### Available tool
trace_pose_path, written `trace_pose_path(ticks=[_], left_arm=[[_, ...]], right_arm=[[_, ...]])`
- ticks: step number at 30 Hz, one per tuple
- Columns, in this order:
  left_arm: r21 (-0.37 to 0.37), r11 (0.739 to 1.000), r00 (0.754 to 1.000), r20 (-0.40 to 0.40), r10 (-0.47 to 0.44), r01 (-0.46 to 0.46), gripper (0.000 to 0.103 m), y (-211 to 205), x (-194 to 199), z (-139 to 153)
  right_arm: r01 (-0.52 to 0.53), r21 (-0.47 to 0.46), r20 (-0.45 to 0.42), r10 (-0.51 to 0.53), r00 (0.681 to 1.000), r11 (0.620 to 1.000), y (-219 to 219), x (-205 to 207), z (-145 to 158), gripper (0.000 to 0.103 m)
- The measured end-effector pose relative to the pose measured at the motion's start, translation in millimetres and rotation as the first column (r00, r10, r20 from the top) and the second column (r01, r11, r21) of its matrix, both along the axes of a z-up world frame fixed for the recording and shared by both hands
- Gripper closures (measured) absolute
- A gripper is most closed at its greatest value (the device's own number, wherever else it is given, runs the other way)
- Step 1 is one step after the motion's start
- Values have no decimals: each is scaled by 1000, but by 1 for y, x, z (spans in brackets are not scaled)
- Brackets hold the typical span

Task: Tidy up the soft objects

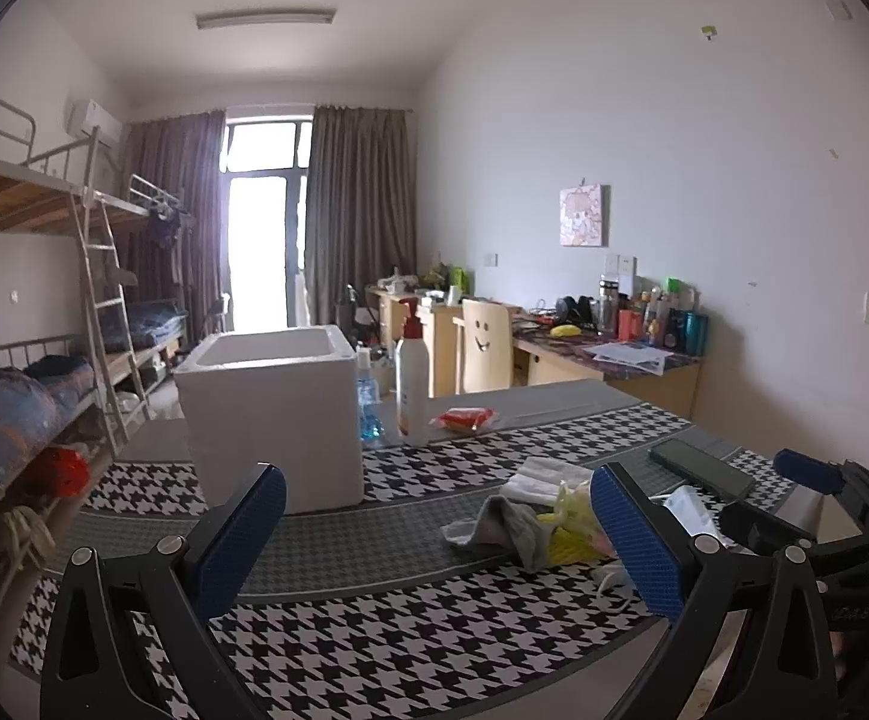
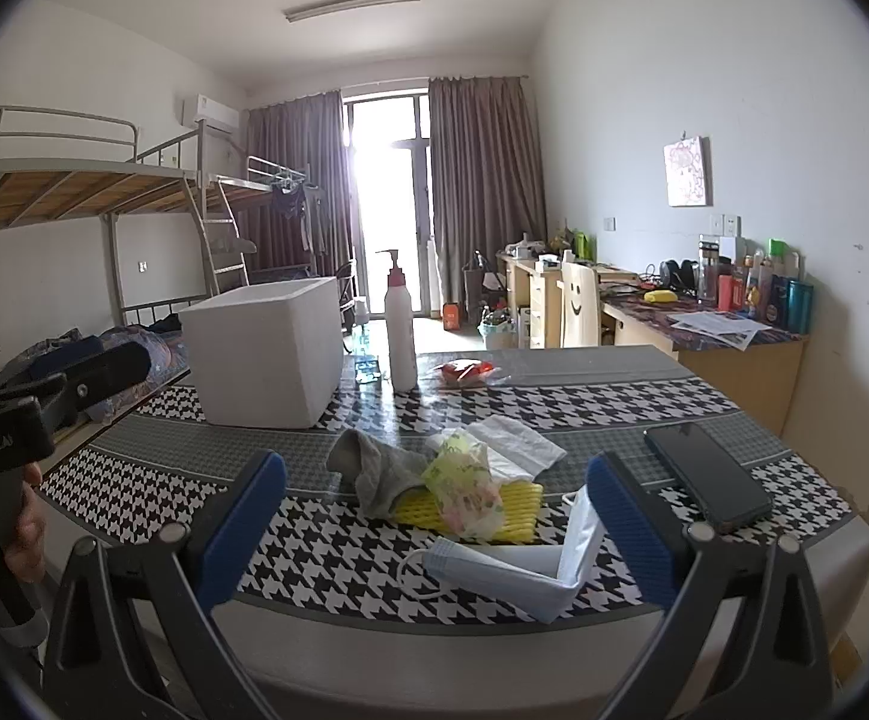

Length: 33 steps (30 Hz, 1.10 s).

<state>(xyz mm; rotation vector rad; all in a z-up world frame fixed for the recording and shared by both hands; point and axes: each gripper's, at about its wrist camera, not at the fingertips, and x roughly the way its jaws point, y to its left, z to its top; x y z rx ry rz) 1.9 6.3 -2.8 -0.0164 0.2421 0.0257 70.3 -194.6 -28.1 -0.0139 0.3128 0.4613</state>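
Both grippers — left gripper (image 1: 437, 534), right gripper (image 2: 434, 531) — spread wide, empty, facing soft pile (image 2: 458, 480); foam box (image 2: 263, 354) awaits — 0 items stowed.

So the worktop (image 2: 614, 396) has a black-and-white houndstooth cover with grey bands. Far left sits a white foam box (image 2: 263, 354), with a pump bottle (image 2: 399, 330) right of it, then a red packet (image 2: 464, 372). Nearer, in the middle, lies a heap: grey sock (image 2: 374, 468), white tissue (image 2: 518, 441), yellow foam net (image 2: 518, 510), and a blue face mask (image 2: 518, 570) closest. A dark phone (image 2: 707, 474) lies right.
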Motion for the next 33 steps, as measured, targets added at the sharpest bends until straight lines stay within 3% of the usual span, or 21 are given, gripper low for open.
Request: trace_pose_path(ticks=[33], left_arm=[[-9,1000,999,-35,-10,10,1,2,12,-3]], right_arm=[[2,-2,0,-2,1000,1000,2,1,4,1]])
